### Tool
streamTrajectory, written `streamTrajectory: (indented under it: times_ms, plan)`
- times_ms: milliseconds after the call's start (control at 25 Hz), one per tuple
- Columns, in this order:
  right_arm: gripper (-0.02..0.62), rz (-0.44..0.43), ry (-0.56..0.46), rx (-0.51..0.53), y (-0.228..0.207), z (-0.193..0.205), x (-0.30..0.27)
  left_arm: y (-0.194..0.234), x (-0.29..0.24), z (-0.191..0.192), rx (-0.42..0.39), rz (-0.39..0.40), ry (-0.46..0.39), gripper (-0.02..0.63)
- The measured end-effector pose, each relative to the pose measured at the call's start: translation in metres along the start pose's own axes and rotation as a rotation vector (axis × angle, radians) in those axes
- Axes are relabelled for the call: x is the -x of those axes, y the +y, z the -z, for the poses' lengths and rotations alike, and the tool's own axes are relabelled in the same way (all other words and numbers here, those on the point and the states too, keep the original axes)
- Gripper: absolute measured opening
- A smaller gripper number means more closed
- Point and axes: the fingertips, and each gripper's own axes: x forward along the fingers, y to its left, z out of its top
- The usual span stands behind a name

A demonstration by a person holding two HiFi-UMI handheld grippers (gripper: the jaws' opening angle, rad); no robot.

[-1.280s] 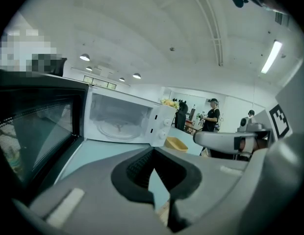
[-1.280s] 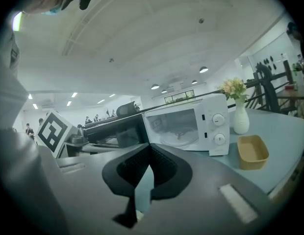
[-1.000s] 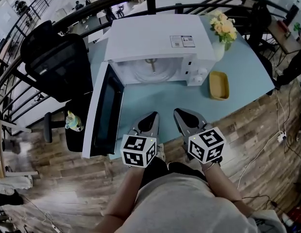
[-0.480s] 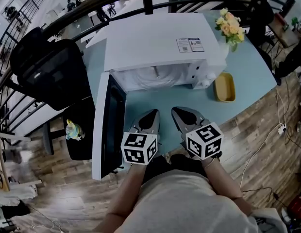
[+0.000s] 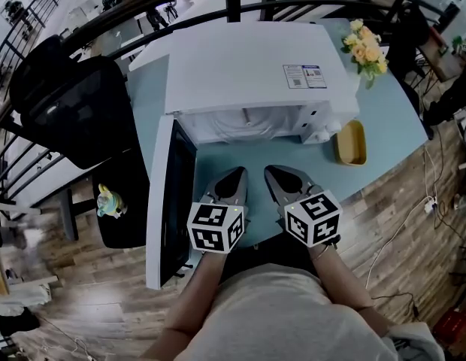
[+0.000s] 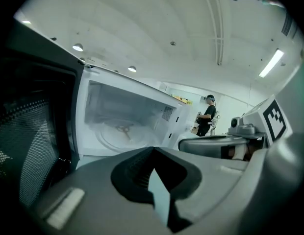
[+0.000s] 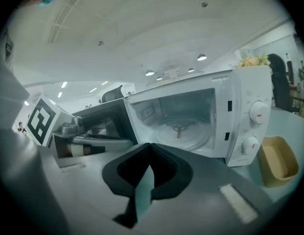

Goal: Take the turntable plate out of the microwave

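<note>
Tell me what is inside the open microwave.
Inside the microwave, the clear turntable plate lies flat on the cavity floor, a three-armed hub showing through its middle. Nothing else shows there. From the head view, the microwave's top covers most of the cavity.

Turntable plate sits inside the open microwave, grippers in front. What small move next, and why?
Probably open the right gripper and ease it toward the microwave: the turntable plate lies flat inside, the door stands wide, and this and the left gripper are shut, short of the opening.
</note>
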Motion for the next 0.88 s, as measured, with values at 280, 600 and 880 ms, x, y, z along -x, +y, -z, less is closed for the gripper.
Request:
streamTrajectory:
  times_ms: [280, 600, 880]
  plan:
    - [0.019, 0.0, 0.0, -0.002, -0.016, -0.008, -0.006, 0.005, -0.007, -0.002, 0.015, -0.022, 0.008, 0.005]
    - [0.02, -0.019, 0.016, -0.021, -0.033, -0.008, -0.007, 0.007, -0.013, -0.001, 0.045, -0.059, 0.013, 0.005]
    - [0.021, -0.048, 0.038, -0.057, -0.037, 0.0, -0.012, 0.017, -0.016, 0.002, 0.077, -0.102, 0.022, 0.005]
